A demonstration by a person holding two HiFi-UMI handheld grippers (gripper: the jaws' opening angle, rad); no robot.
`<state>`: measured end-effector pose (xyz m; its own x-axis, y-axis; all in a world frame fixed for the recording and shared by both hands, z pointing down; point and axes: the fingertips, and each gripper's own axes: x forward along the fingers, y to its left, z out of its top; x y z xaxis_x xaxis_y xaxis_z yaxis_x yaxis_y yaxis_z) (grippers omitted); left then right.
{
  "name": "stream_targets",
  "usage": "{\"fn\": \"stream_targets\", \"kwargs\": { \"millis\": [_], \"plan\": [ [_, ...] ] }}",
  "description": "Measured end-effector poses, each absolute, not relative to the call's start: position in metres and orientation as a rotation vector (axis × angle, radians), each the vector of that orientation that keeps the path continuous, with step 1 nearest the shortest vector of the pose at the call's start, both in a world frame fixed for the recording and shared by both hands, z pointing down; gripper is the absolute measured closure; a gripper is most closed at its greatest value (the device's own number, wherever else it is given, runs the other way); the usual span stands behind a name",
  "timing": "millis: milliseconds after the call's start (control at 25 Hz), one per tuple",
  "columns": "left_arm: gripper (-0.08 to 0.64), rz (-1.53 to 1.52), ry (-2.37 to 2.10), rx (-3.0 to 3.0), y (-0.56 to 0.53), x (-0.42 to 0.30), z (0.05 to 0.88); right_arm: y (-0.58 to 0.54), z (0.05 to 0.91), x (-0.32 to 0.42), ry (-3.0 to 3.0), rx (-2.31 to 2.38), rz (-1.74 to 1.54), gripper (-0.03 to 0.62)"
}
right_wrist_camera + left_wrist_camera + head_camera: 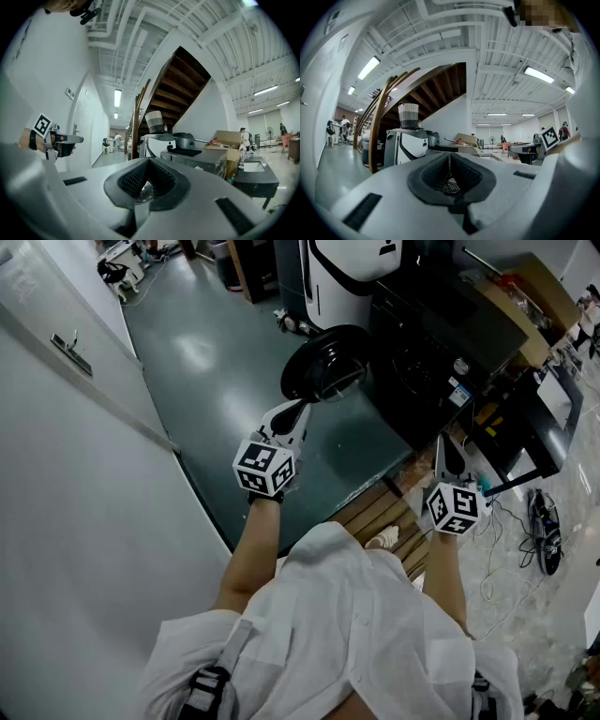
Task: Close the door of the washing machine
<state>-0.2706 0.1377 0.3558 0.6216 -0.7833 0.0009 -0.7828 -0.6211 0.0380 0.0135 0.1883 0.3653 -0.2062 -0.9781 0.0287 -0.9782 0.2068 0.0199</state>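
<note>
Door (pixel 323 368) is hanging wide open off the black washing machine (pixel 427 352), so the closing is all still to do. Left hand-held gripper (pixel 298 414) is hovering just beside its rim, jaws together, empty. Right hand-held gripper (pixel 442 452) is waiting aside, likewise closed on nothing.

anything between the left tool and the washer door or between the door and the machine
Nothing visible does. In the head view the left tool is close below the rim of the open door, with nothing between them, and the gap the door swings through to the washing machine looks clear.
</note>
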Motion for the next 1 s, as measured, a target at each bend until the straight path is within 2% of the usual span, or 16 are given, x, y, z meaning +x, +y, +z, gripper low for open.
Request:
{"fn": "stream_targets", "kwargs": {
  "millis": [1000],
  "plan": [
    [0.538,-0.041,-1.289,2.816,0.142,-0.260,0.362,0.193,0.368,0.022,-2.446,1.954,-0.016,0.563]
  ]
}}
